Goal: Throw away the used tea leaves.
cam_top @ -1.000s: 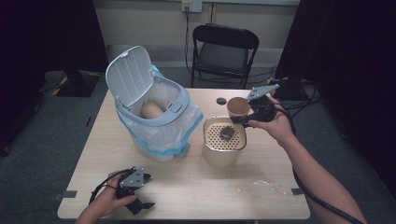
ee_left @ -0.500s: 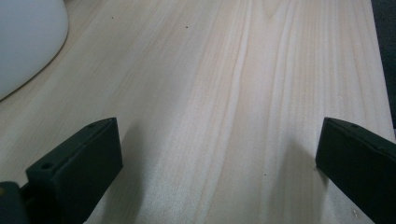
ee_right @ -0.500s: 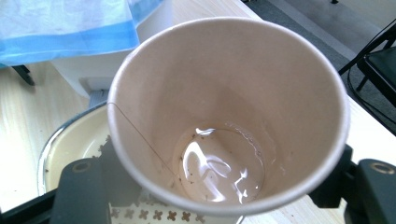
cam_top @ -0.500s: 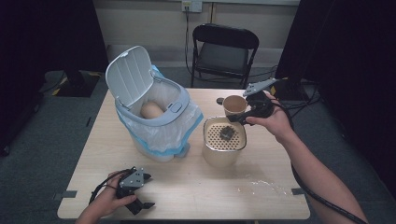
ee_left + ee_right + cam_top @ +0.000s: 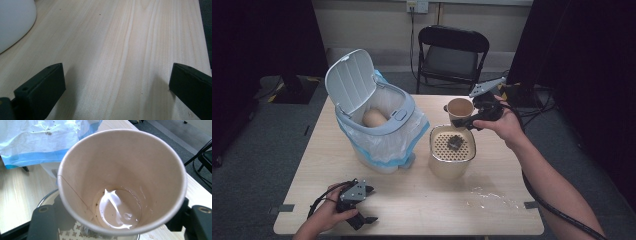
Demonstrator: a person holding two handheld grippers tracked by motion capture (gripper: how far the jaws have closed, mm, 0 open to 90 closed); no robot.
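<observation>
The right gripper [image 5: 468, 121] has its fingers closed on the paper cup [image 5: 460, 108], one on each side of the wall; the cup is held in the air above the far edge of the strainer container [image 5: 452, 159], and in the right gripper view a little pale liquid [image 5: 116, 210] lies at the bottom of the cup. The white bin [image 5: 382, 130], lined with a blue bag and with its lid up, stands on the surface [image 5: 422, 200] just beside the container; the left gripper [image 5: 362, 207] rests low at the near edge of the surface, well apart from the cup, its fingers [image 5: 42, 87] wide open with bare wood between them.
</observation>
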